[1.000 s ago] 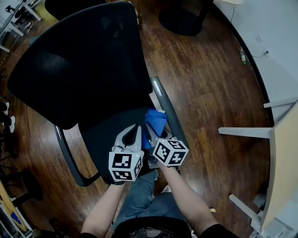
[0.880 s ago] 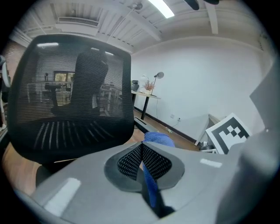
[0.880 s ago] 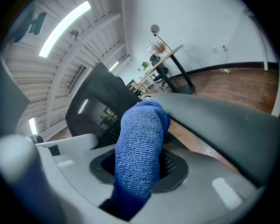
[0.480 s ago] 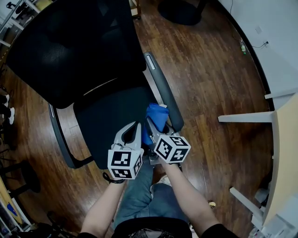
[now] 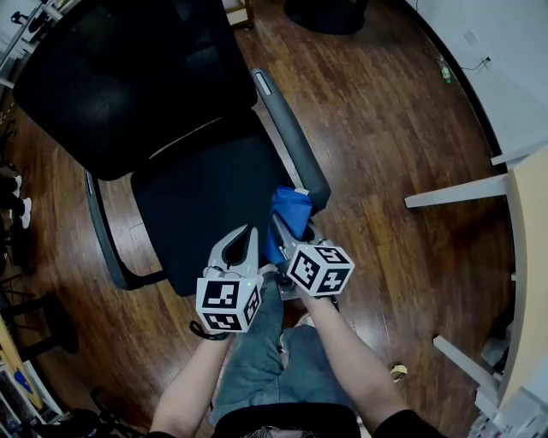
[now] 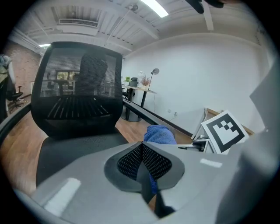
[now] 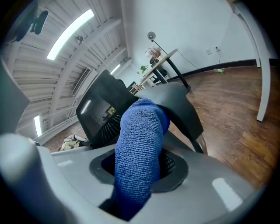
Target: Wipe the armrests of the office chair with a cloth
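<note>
A black mesh office chair (image 5: 145, 77) stands on the wood floor, seat toward me. Its right armrest (image 5: 291, 137) runs along the seat's right side; the left armrest (image 5: 98, 231) is on the other side. My right gripper (image 5: 282, 224) is shut on a blue cloth (image 5: 289, 212), which sits at the near end of the right armrest (image 7: 183, 109). The cloth (image 7: 140, 148) fills the right gripper view between the jaws. My left gripper (image 5: 241, 244) hangs over the seat's front edge, shut with nothing in it (image 6: 142, 164). The blue cloth (image 6: 159, 133) shows just beyond it.
A white desk (image 5: 522, 257) with white legs stands at the right. A dark round chair base (image 5: 321, 13) sits at the top. White wall and black skirting curve along the upper right. My legs in jeans (image 5: 274, 359) are below the grippers.
The chair has slid up and left in the head view. Both grippers keep their pose, and the cloth now lies at the near end of the right armrest.
</note>
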A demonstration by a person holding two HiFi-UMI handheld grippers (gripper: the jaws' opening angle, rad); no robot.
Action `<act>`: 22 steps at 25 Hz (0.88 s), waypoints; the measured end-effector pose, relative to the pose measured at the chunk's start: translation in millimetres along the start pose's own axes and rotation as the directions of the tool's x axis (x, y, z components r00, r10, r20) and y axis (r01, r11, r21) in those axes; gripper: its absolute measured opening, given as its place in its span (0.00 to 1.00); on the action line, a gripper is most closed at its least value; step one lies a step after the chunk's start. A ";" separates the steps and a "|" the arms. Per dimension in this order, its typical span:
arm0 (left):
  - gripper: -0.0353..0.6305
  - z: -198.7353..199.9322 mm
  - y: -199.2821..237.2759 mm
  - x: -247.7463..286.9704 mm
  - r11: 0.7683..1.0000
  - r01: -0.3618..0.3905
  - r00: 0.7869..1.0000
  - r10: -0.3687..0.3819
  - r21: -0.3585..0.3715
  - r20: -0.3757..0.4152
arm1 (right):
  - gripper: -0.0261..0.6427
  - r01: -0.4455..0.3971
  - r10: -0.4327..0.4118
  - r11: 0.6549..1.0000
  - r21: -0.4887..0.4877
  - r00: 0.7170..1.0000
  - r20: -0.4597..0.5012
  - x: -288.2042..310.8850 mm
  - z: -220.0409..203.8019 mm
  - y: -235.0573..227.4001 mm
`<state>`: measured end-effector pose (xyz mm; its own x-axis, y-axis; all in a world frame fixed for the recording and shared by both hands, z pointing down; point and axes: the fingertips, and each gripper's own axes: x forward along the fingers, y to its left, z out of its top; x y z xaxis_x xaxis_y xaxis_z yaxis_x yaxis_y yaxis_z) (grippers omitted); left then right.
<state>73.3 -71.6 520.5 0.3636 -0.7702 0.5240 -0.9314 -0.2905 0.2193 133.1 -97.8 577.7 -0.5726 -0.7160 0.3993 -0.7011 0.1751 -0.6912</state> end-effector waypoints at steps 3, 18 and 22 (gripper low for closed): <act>0.06 -14.0 -6.0 -3.1 1.000 0.002 1.000 -0.002 0.006 -0.004 | 0.24 0.001 -0.002 1.000 0.017 1.000 0.005 -5.5 -12.6 -10.6; 0.06 -56.7 -36.4 15.8 0.998 0.035 0.999 -0.035 0.049 -0.010 | 0.24 -0.019 0.024 0.961 0.275 1.000 -0.017 -7.9 -71.3 -74.6; 0.06 -53.1 -48.2 17.4 0.996 0.054 0.998 -0.053 0.065 -0.013 | 0.24 -0.025 0.022 0.967 0.252 1.000 0.013 -17.7 -61.7 -71.4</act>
<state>125.4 -40.9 562.7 0.4128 -0.7463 0.5222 -0.9096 -0.3679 0.1933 167.1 -55.9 657.1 -0.5827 -0.7204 0.3761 -0.5568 0.0168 -0.8305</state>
